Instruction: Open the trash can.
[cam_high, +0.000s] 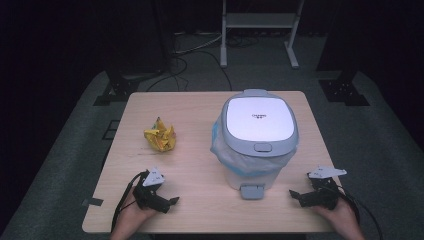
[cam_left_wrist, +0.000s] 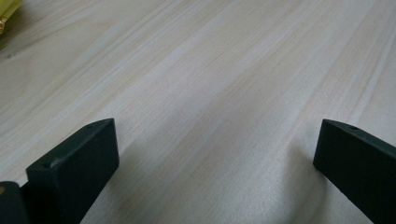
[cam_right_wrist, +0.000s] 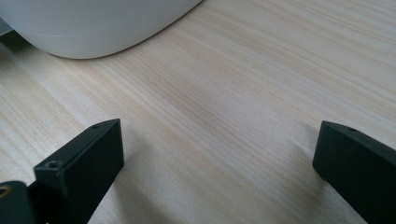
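A white pedal bin (cam_high: 256, 140) with a shut grey-rimmed lid and a blue liner stands on the wooden table (cam_high: 200, 107), right of centre; its pedal (cam_high: 252, 191) faces the front edge. Its rounded white base (cam_right_wrist: 93, 28) fills the top left of the right gripper view. A crumpled yellow wrapper (cam_high: 160, 137) lies left of the bin, and its edge (cam_left_wrist: 7, 11) shows in the left gripper view. My left gripper (cam_high: 172, 202) rests near the front left, open and holding nothing (cam_left_wrist: 217, 158). My right gripper (cam_high: 295, 195) rests at the front right, open and holding nothing (cam_right_wrist: 219, 158).
Bare wood lies between the two grippers and in front of the wrapper. A piece of dark tape (cam_high: 92, 202) sits on the table's front left corner. Beyond the table are cables (cam_high: 185, 50) on the floor and a metal stand (cam_high: 260, 30).
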